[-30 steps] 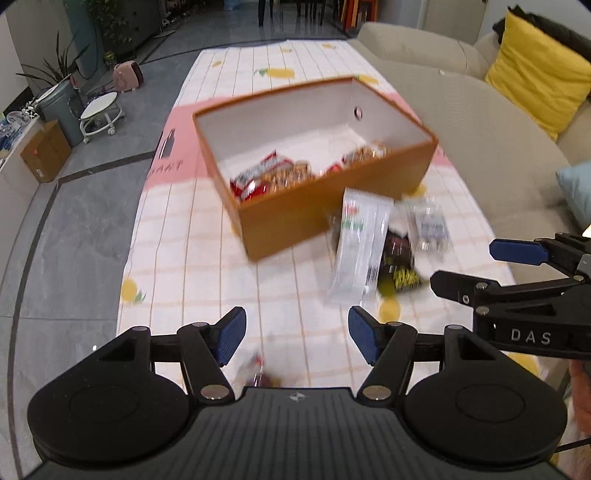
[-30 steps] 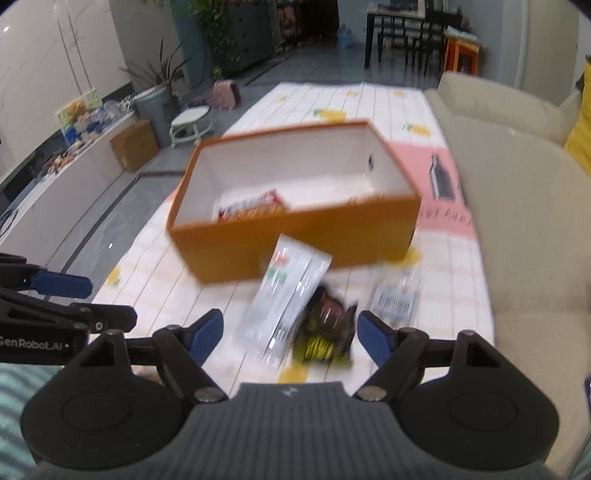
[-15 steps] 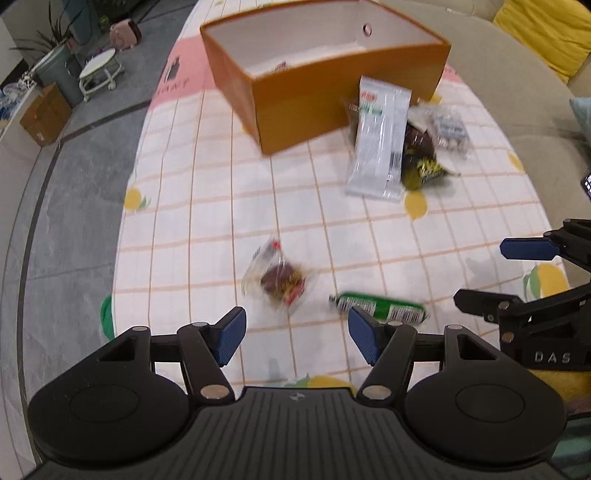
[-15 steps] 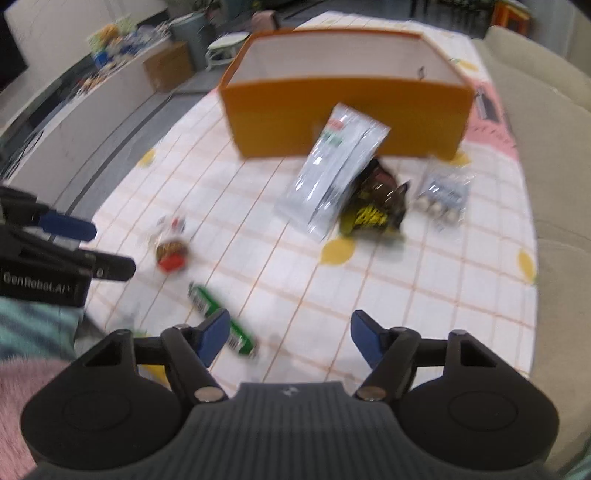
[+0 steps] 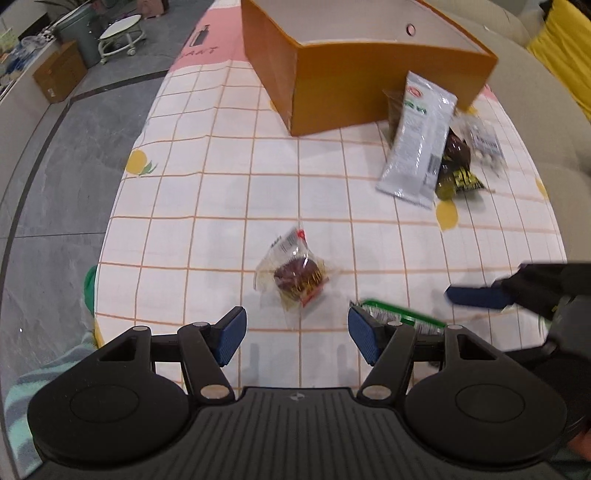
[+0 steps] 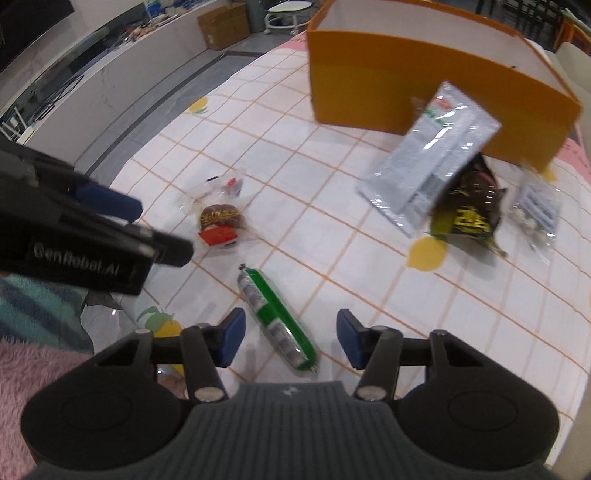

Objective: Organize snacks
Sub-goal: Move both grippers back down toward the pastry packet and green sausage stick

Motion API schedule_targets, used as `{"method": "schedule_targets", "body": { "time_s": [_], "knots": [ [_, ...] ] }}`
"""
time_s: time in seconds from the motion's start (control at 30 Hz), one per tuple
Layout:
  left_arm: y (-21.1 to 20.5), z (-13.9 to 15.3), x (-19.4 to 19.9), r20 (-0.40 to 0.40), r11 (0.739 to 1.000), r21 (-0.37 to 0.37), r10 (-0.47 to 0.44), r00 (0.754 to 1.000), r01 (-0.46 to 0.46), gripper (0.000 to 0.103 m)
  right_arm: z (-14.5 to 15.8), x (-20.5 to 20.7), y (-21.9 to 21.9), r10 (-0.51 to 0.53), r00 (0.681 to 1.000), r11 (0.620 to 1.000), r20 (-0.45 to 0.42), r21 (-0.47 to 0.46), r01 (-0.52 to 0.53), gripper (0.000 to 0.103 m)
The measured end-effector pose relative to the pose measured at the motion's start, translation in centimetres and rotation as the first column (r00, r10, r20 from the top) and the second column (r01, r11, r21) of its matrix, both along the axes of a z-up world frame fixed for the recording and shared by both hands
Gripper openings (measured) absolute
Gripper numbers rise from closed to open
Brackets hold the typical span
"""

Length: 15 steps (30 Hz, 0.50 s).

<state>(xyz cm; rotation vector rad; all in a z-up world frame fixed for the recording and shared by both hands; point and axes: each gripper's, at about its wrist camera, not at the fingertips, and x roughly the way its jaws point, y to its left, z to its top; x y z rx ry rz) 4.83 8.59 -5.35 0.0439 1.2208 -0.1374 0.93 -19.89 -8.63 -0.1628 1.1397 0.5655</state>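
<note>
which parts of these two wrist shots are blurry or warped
Left wrist view: the right gripper at the right edge is smeared, the orange box and silver packet soft; the checked cloth's grid bows with fisheye. Right wrist view: glare streaks the silver packet, the clear bag is smeared, the green sausage fairly sharp.

Grey tiled floor [image 5: 55, 155], round white stool [image 5: 120, 35], cardboard box [image 5: 55, 75], beige sofa [image 5: 546, 96] with yellow cushion [image 5: 565, 48]

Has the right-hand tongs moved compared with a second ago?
Yes. The right tongs have come down and back from the orange box, and now straddle the green sausage stick, closing but not gripping.
</note>
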Motion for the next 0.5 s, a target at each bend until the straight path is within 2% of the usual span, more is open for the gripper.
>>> {"method": "schedule_targets", "body": {
  "time_s": [0.37,0.5],
  "knots": [
    [0.7,-1.1,1.3,0.023,0.995,-0.041,0.097,0.995,-0.096,0.075,-2.4,1.3,0.9,0.003,0.997,1.0,-0.071,0.013,-0.002,0.037],
    [0.9,-1.7,1.7,0.001,0.986,-0.083,0.143,0.99,-0.142,0.075,-2.4,1.4,1.0,0.005,0.998,1.0,-0.058,0.017,-0.004,0.031]
  ]
}}
